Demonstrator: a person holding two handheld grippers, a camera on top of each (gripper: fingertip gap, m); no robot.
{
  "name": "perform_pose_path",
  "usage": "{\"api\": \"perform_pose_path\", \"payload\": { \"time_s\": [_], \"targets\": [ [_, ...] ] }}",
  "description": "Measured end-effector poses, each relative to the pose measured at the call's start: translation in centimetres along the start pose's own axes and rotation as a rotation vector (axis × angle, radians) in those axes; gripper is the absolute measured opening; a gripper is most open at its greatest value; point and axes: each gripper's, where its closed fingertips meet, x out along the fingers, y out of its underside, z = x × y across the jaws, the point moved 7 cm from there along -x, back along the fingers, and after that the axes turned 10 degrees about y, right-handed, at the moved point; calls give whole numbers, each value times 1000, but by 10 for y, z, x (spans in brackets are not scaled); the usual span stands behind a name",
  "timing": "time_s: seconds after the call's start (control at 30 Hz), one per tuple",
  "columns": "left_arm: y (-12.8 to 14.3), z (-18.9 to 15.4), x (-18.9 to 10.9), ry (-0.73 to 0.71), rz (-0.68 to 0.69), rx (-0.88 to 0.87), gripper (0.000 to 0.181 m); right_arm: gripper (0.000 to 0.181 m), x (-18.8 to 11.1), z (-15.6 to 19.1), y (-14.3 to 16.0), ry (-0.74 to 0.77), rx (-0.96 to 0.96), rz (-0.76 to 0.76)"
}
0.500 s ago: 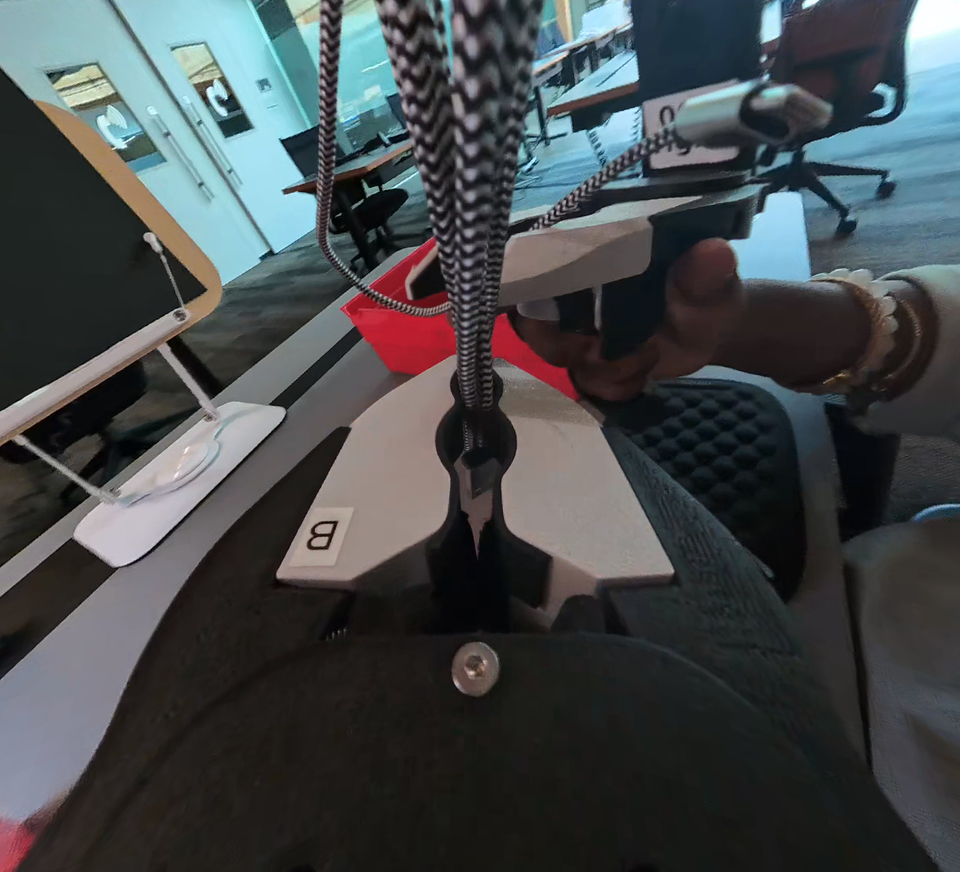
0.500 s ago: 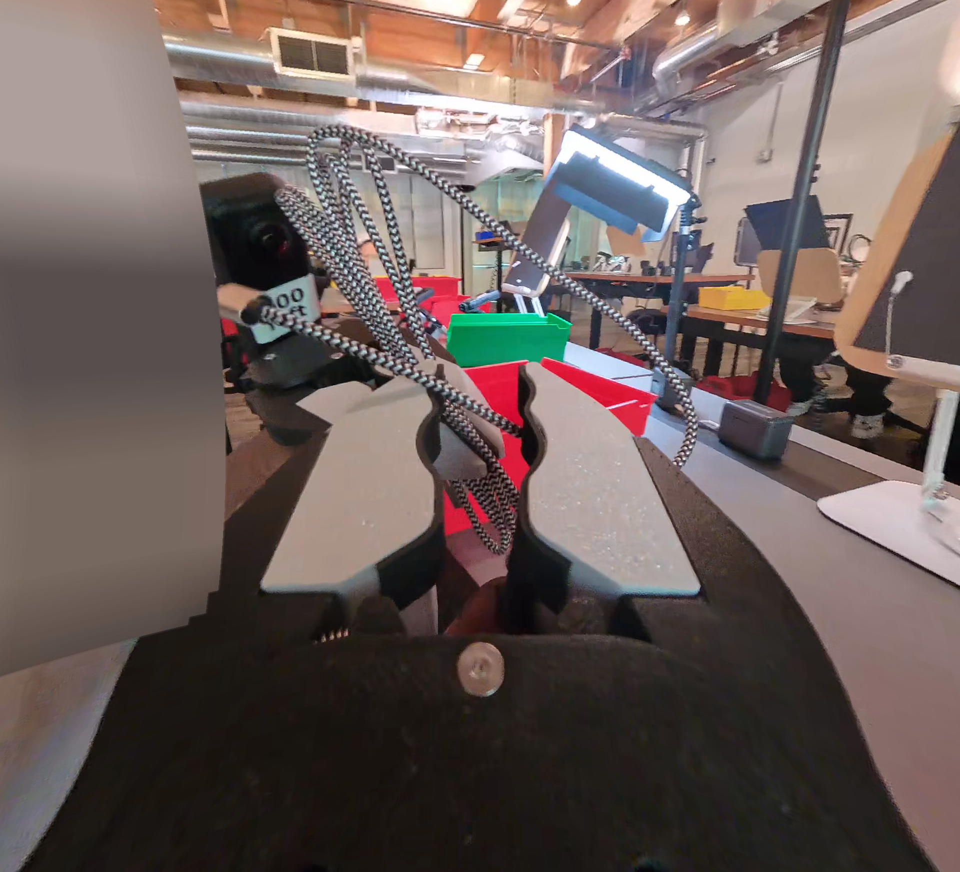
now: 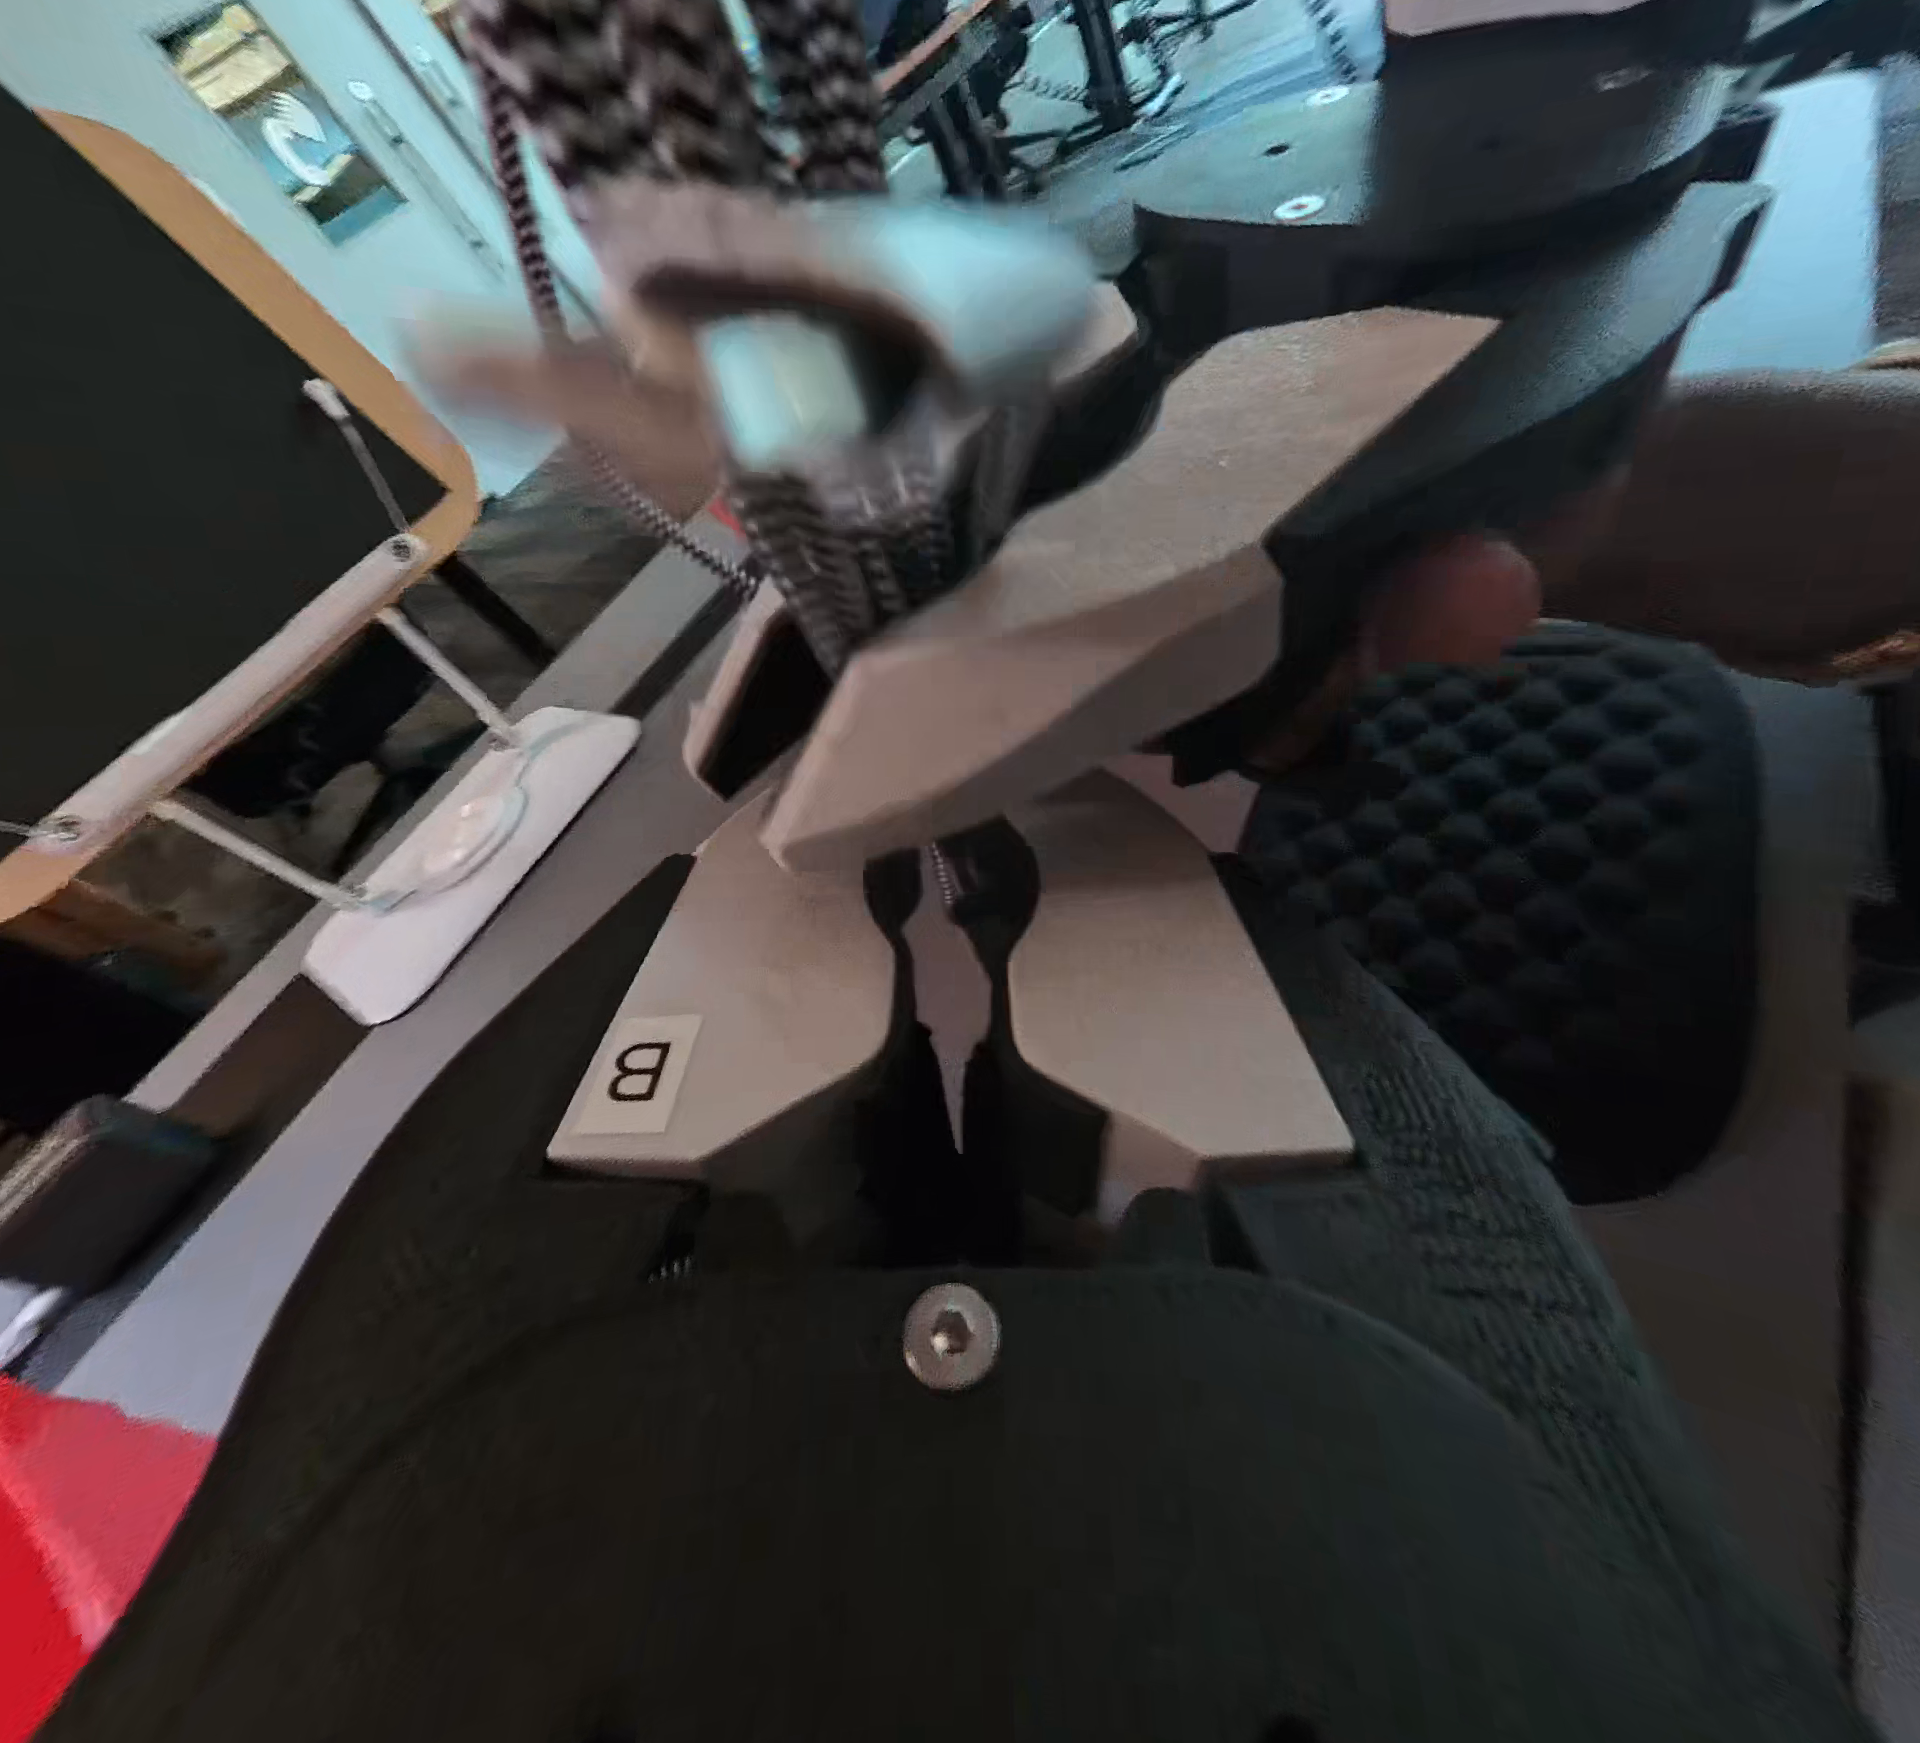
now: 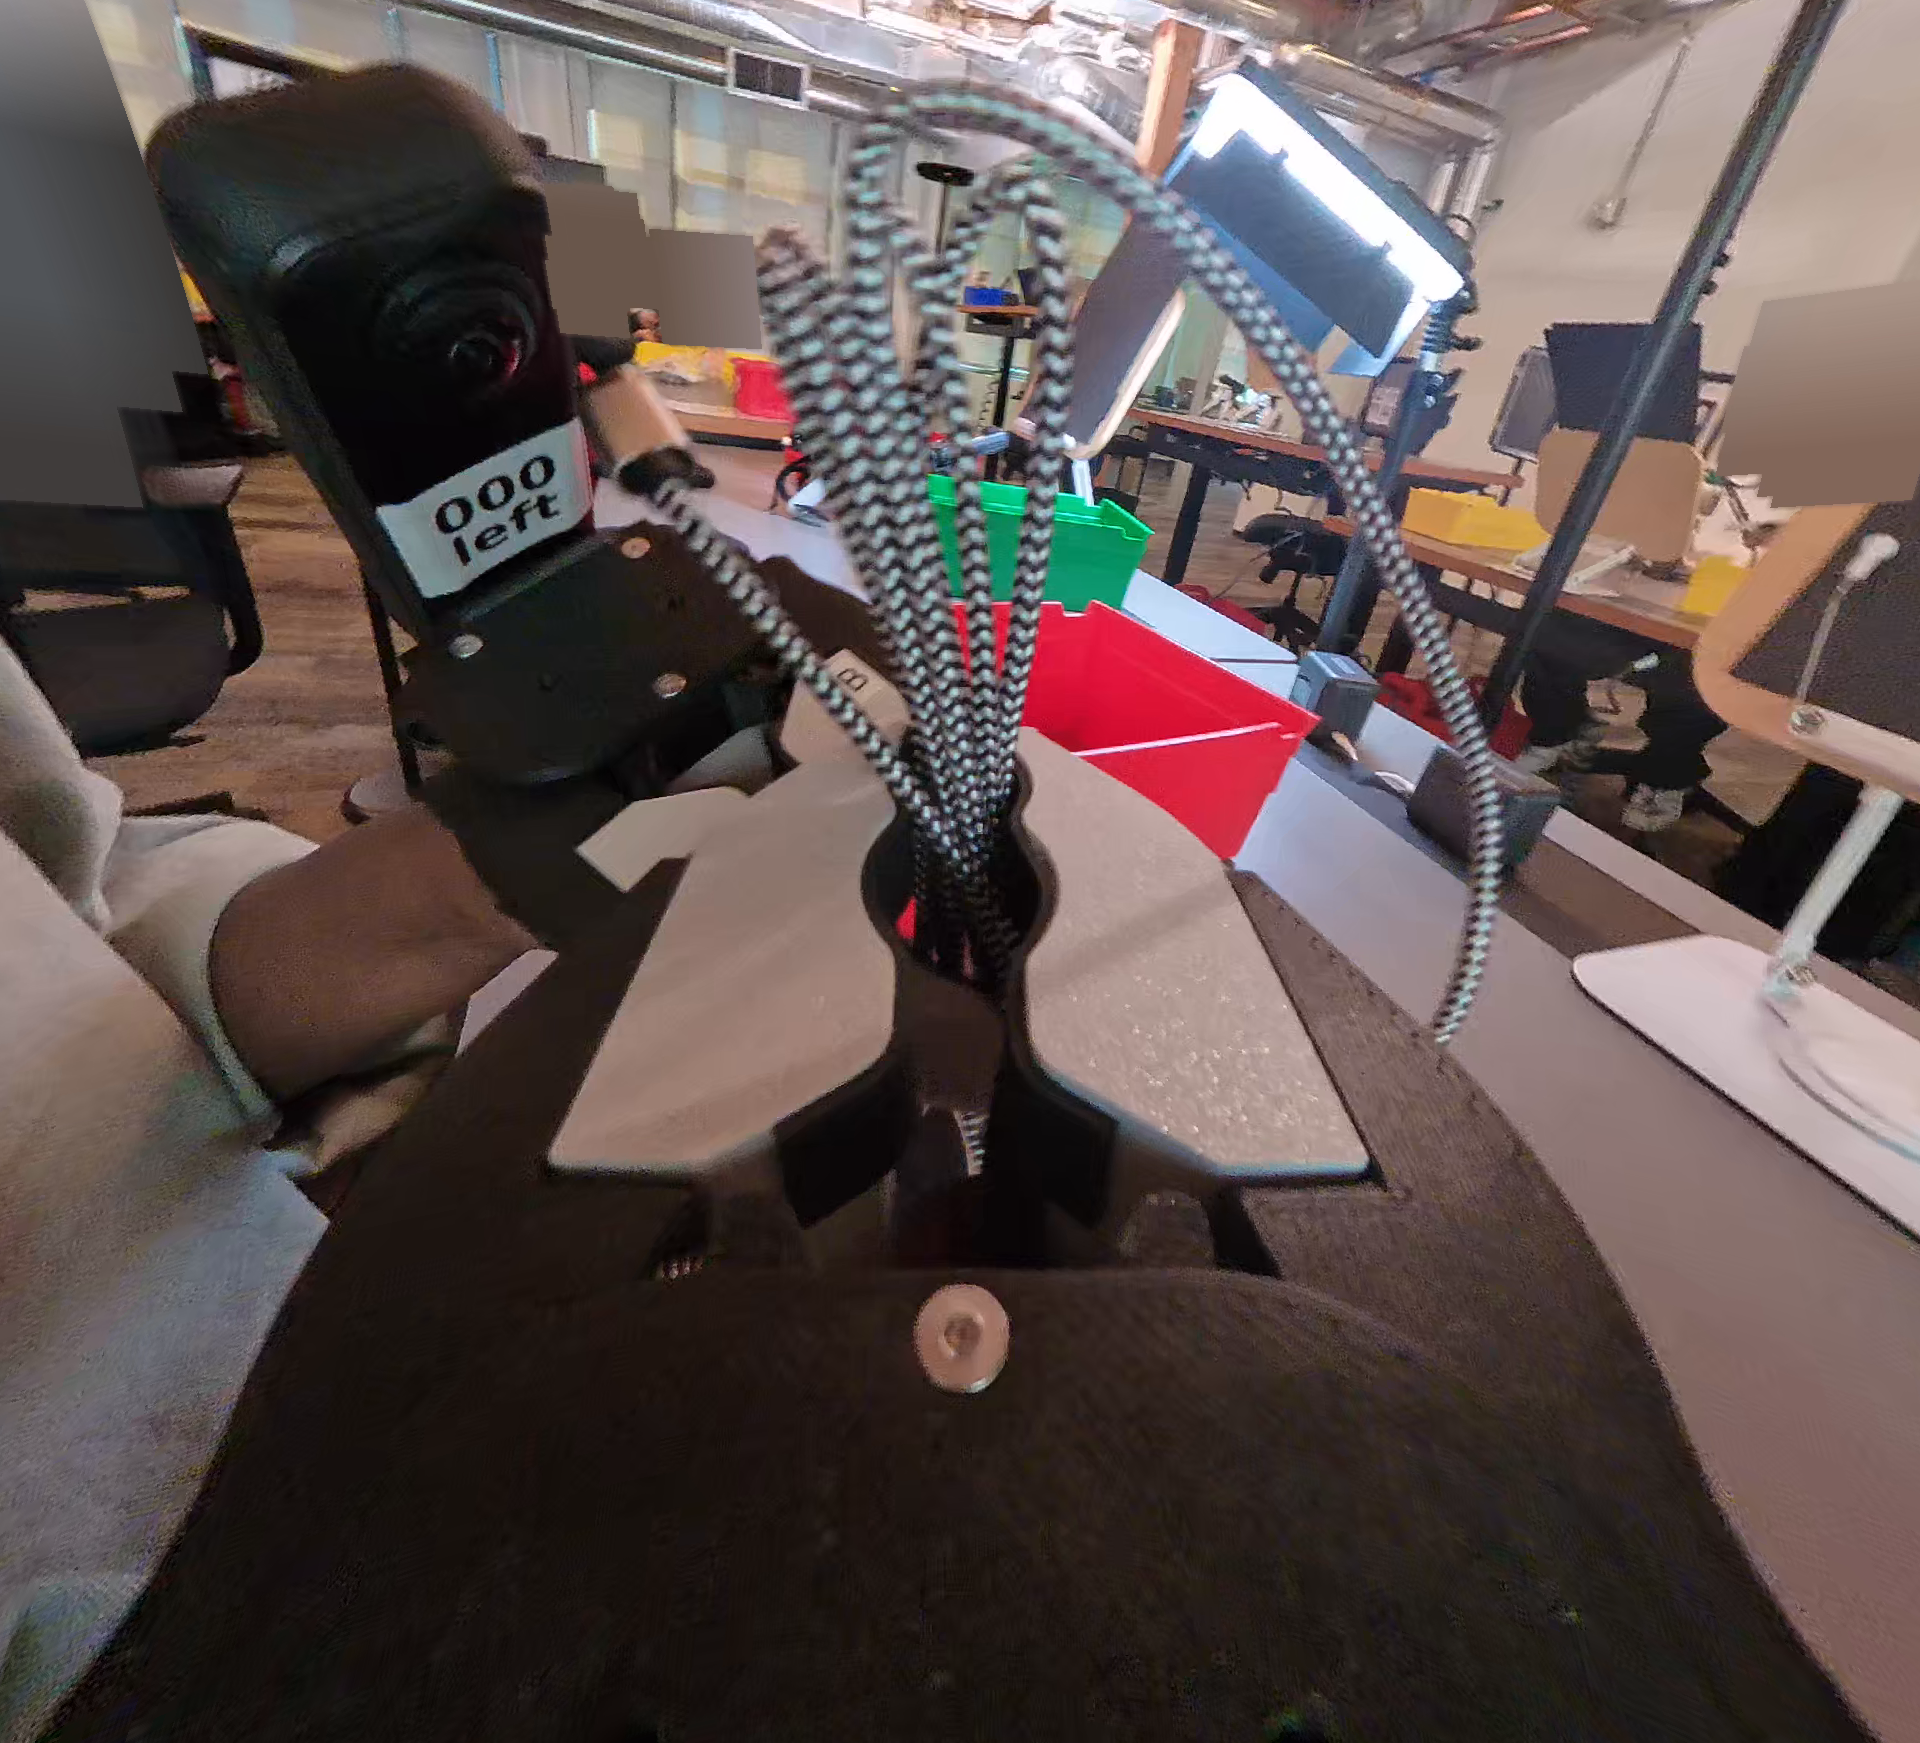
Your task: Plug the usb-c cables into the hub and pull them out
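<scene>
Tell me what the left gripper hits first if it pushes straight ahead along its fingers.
Most likely the right gripper: its grey fingers, shut on the braided cables, cross right over the left gripper tips. Depth is blurred, so contact may be near or already made.

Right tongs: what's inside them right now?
A bundle of braided cable, clamped in the right tongs. Below the pinch the fingers cover the strands, so their ends cannot be seen.
</scene>
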Motion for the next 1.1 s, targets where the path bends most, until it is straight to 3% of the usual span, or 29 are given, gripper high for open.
{"api": "perform_pose_path", "payload": {
  "time_s": [0.07, 0.2, 0.27, 0.4, 0.47, 0.57, 0.67, 0.8, 0.97, 1.1],
  "targets": [
    [2, -3, -1, 67, -48, -42, 19, 5, -6, -6, -2, 35, 34, -10],
    [-1, -5, -20, 58, -185, -13, 32, 3, -27, -9, -4, -49, 140, -4],
    [2, -3, -32, 31, -197, -24, 32, 3, -45, -23, -12, 8, 177, -44],
    [0, 6, -71, -51, -423, -58, 25, 2, -99, -70, -39, 157, 280, -112],
    [8, 13, -85, -64, -426, -122, 25, 3, -124, -95, -41, 302, 162, 77],
    [16, 25, -100, -103, -401, -155, 26, 3, -156, -132, -27, 517, -88, 480],
    [16, 30, -114, -150, -433, -161, 25, 3, -170, -156, -3, 488, -170, 834],
    [13, 32, -126, -196, -425, -135, 24, 3, -167, -172, 39, 299, -173, 1242],
    [13, 36, -141, -269, -403, -97, 23, 7, -162, -176, 76, 69, -72, 1509],
    [16, 40, -152, -300, -409, -102, 23, 30, -161, -186, 86, 106, -115, 1592]
  ]
}}
